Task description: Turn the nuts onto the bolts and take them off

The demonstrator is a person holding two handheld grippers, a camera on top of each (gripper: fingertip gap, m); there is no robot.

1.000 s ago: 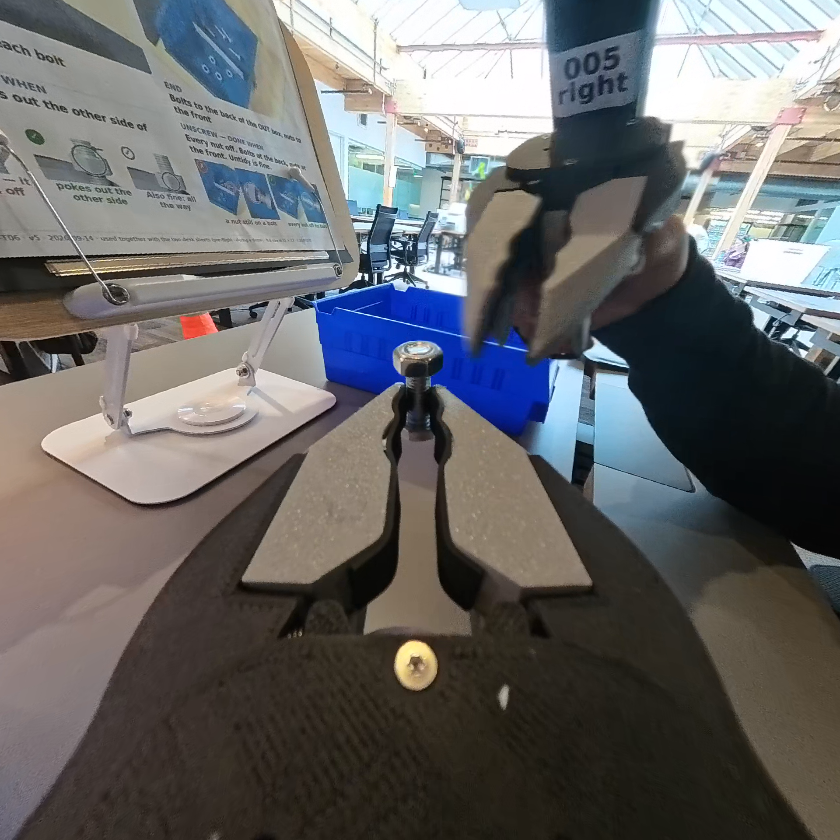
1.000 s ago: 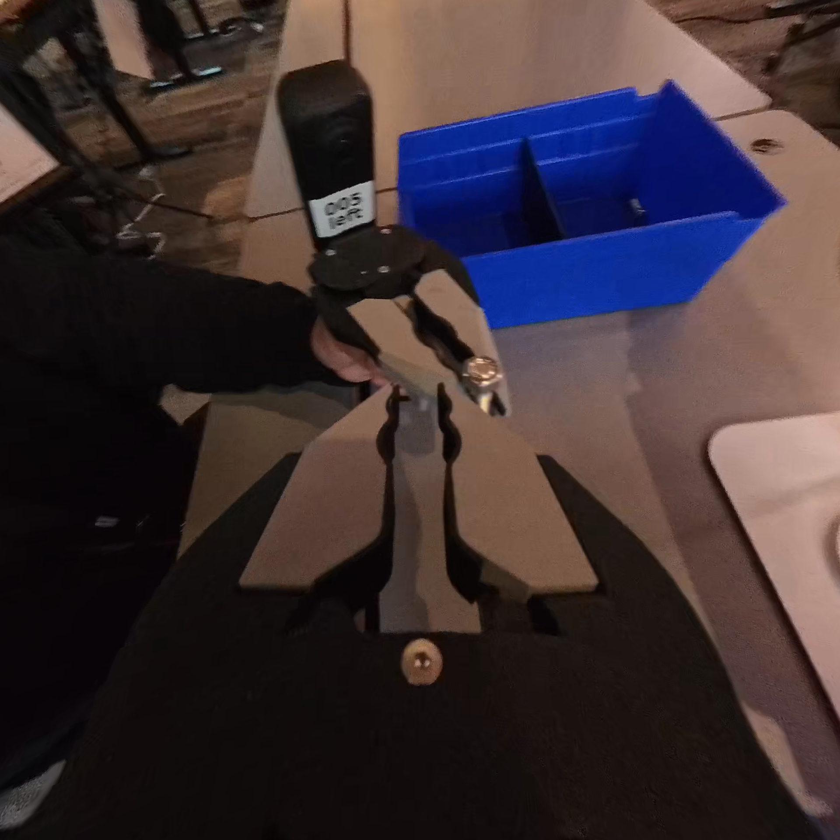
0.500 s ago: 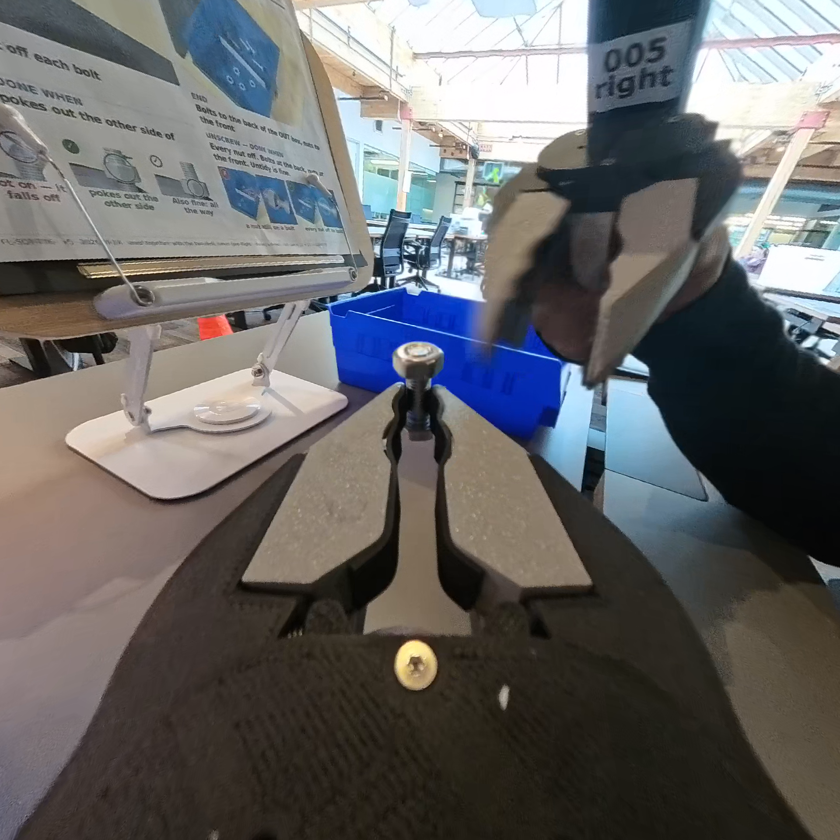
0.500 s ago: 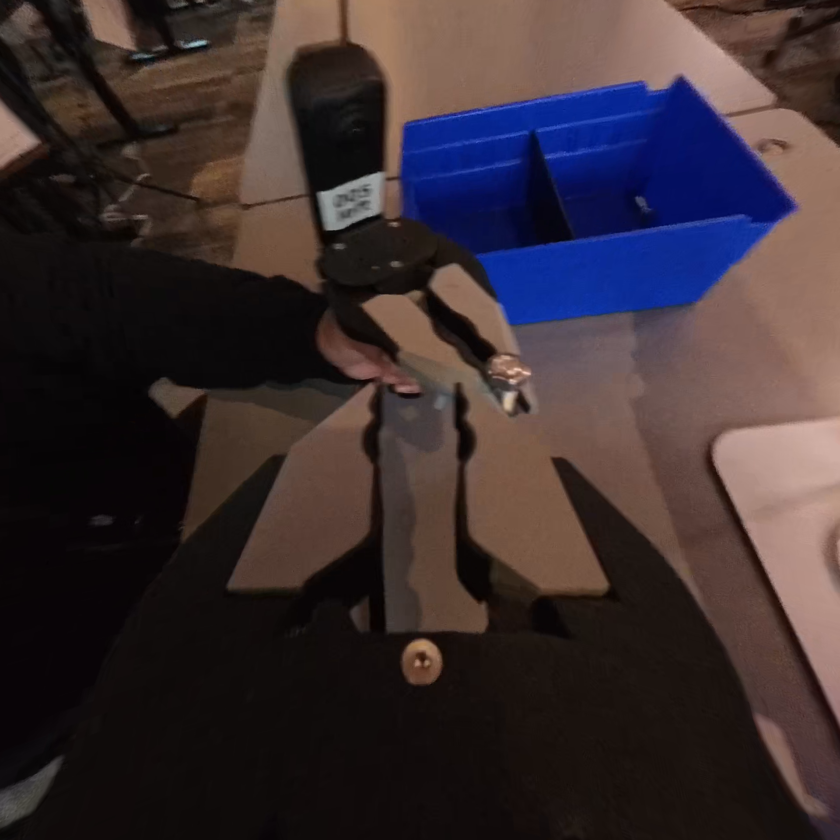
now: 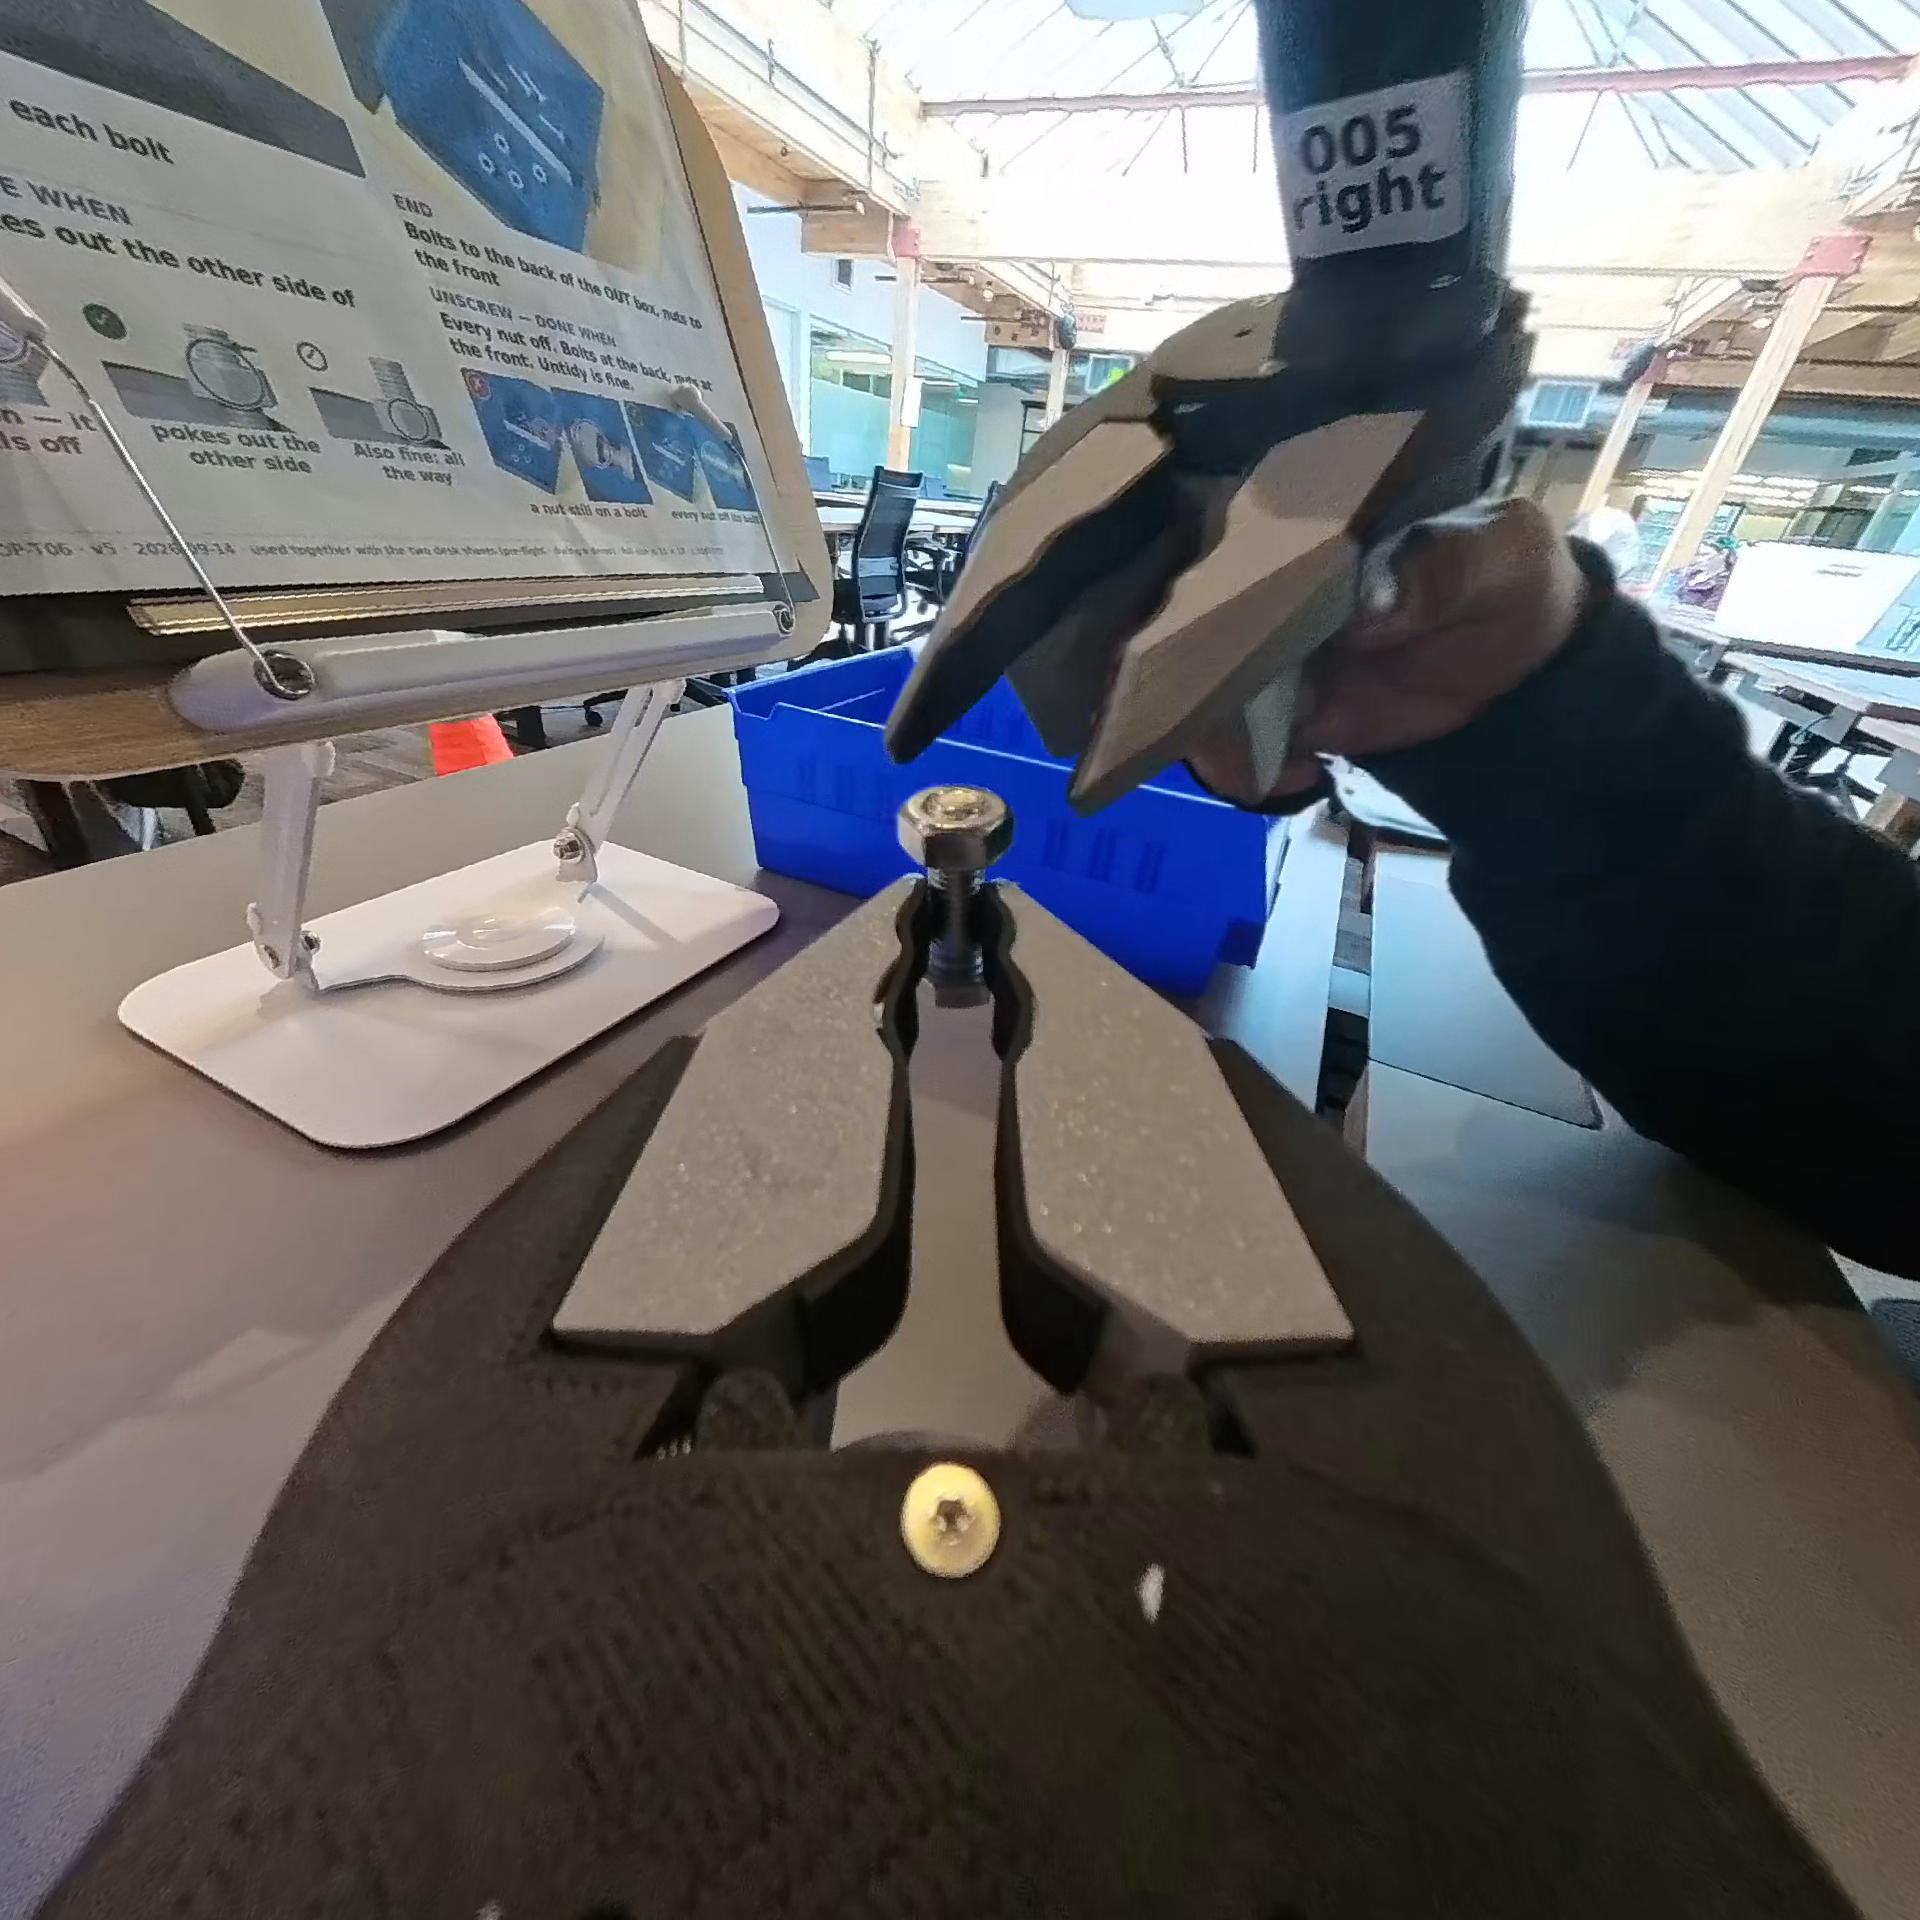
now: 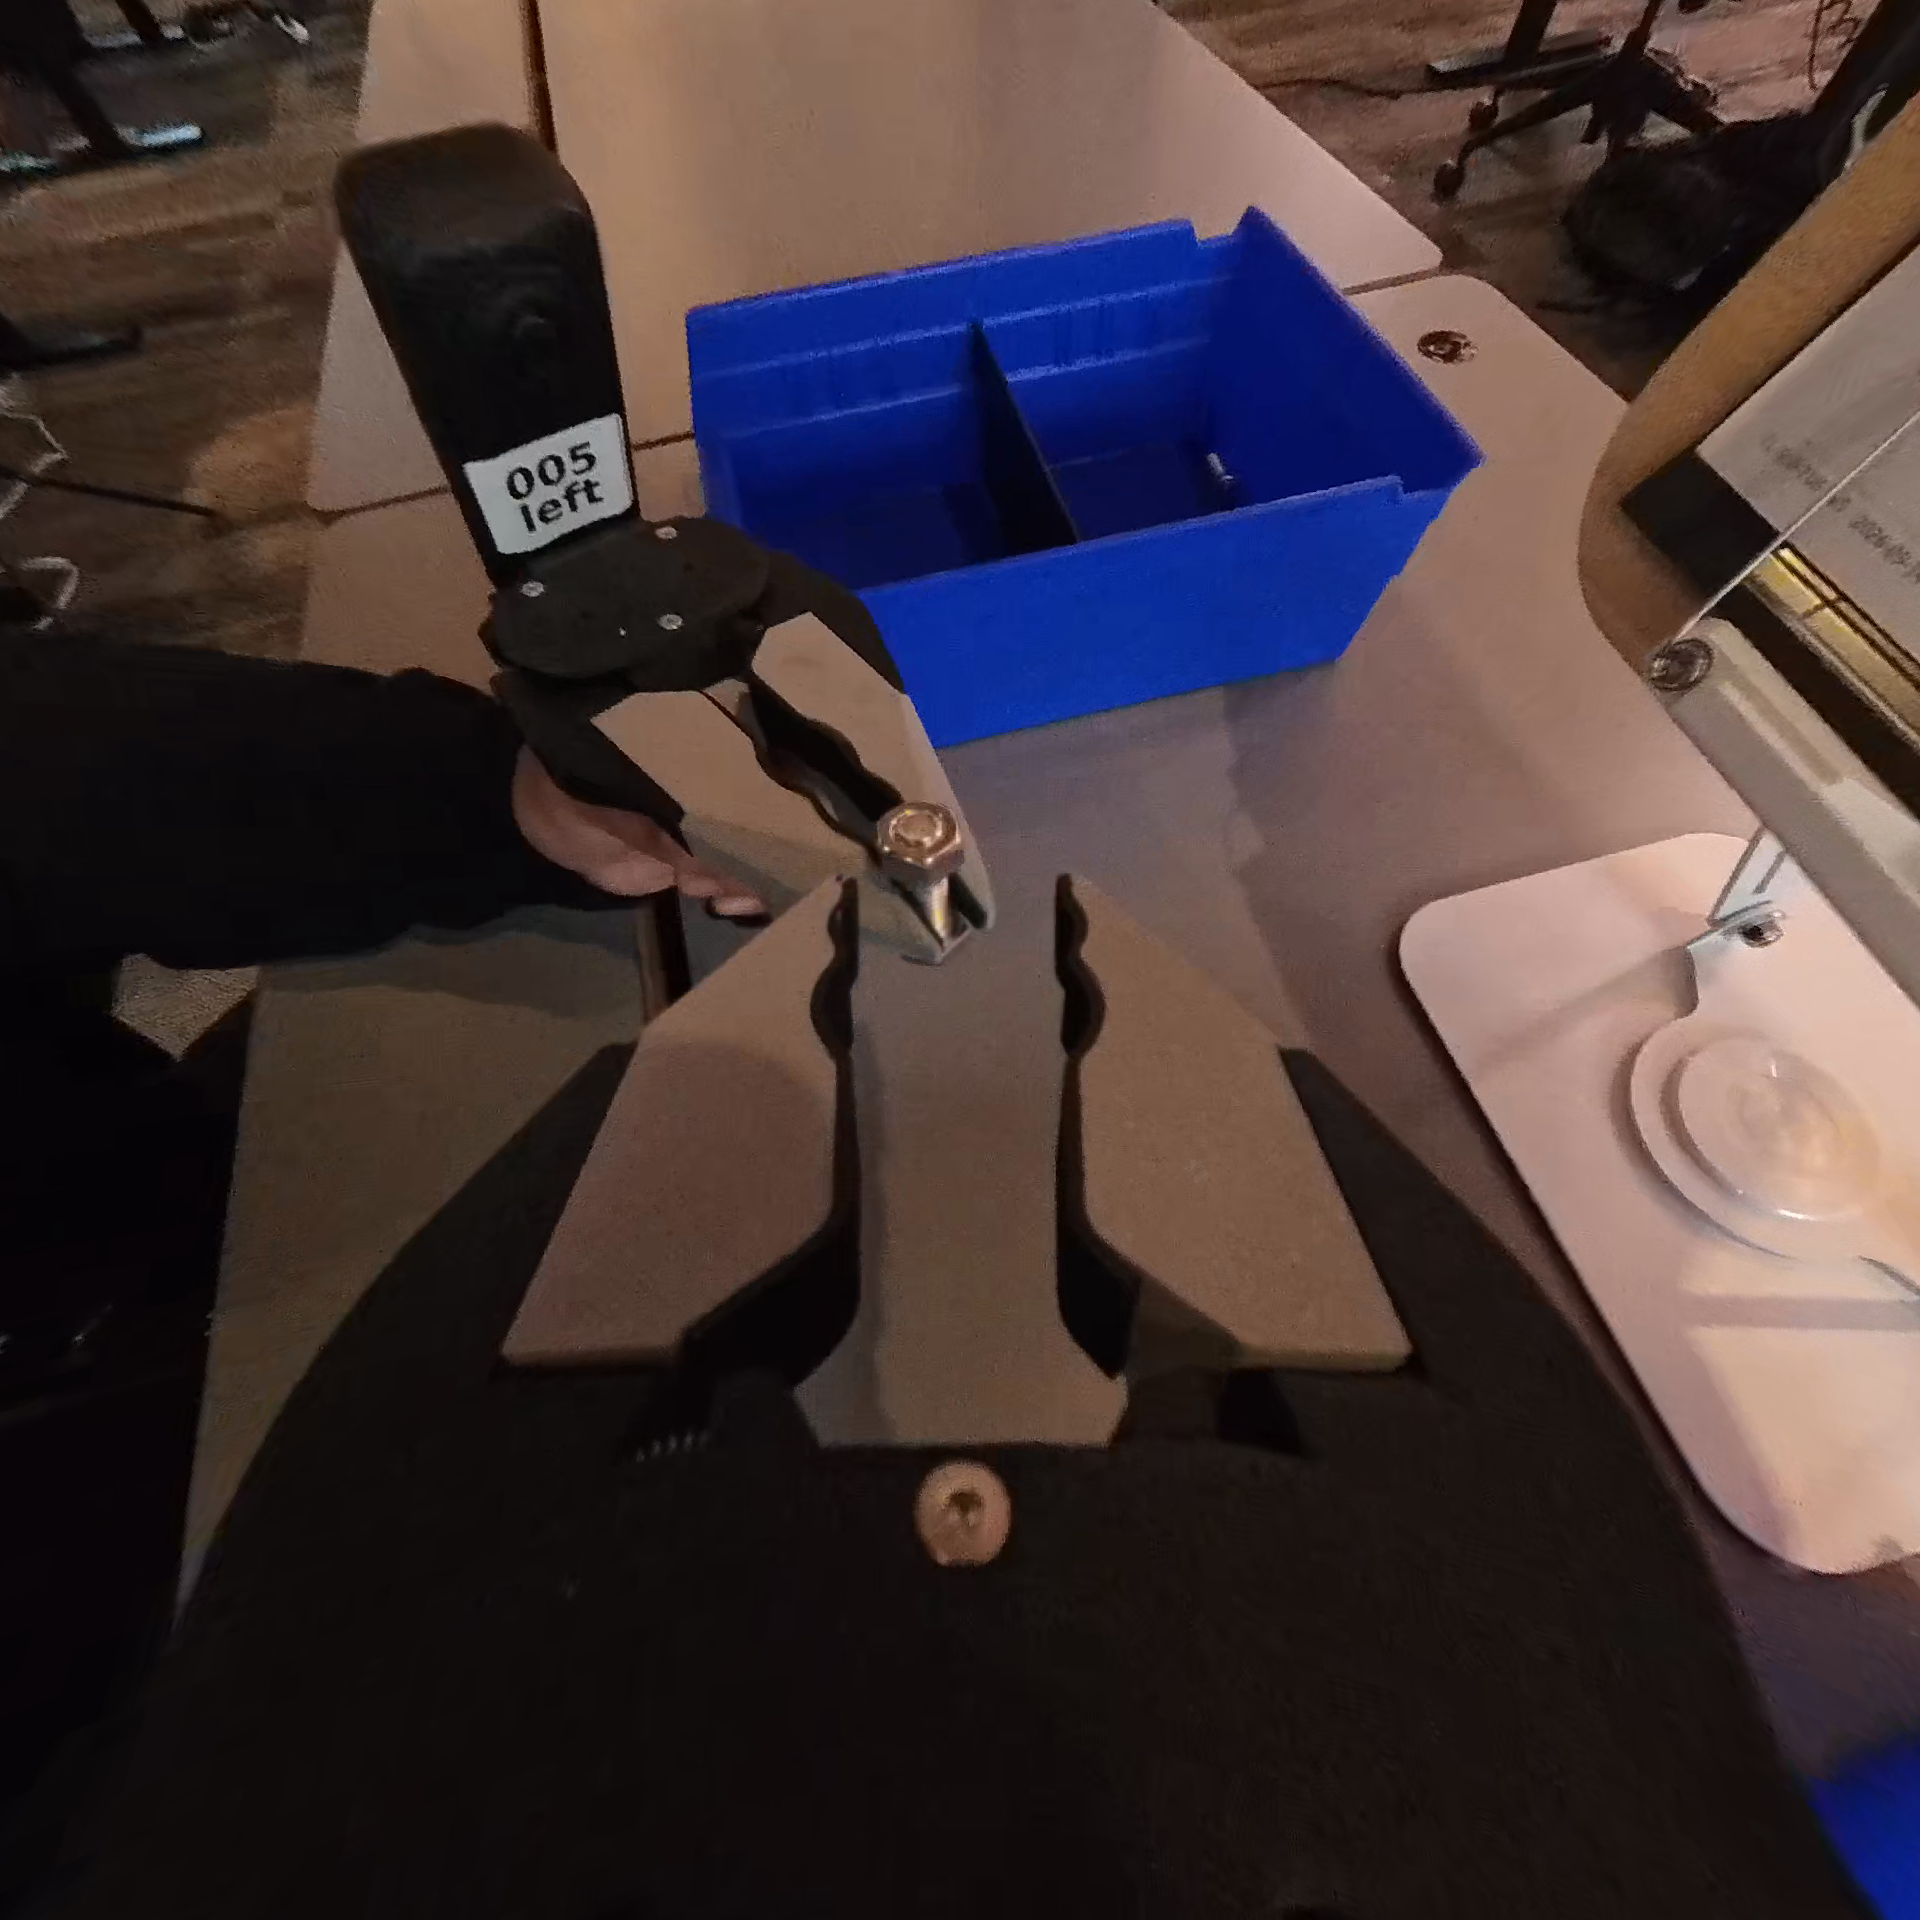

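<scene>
1. Since a second ago, my right tongs (image 5: 987, 774) have come down closer over the bolt and their jaws have spread wider.
2. Left wrist view: my left tongs (image 5: 954, 935) are clamped narrow on the bolt (image 5: 954, 883), which stands upright with its hex head above the fingertips. The right tongs hover just above and behind the head, jaws apart, holding nothing. A blue bin (image 5: 1039, 831) sits behind on the grey surface (image 5: 208, 1247), beside a white stand (image 5: 416, 997) carrying an instruction sheet (image 5: 312, 312).
3. Right wrist view: my right tongs (image 6: 956, 894) gape wide and empty, with the bolt (image 6: 920, 847) just beyond the left fingertip, gripped in the left tongs (image 6: 940, 914). The divided blue bin (image 6: 1143, 623) lies farther back; a small metal part (image 6: 1218, 473) rests in its right compartment.
</scene>
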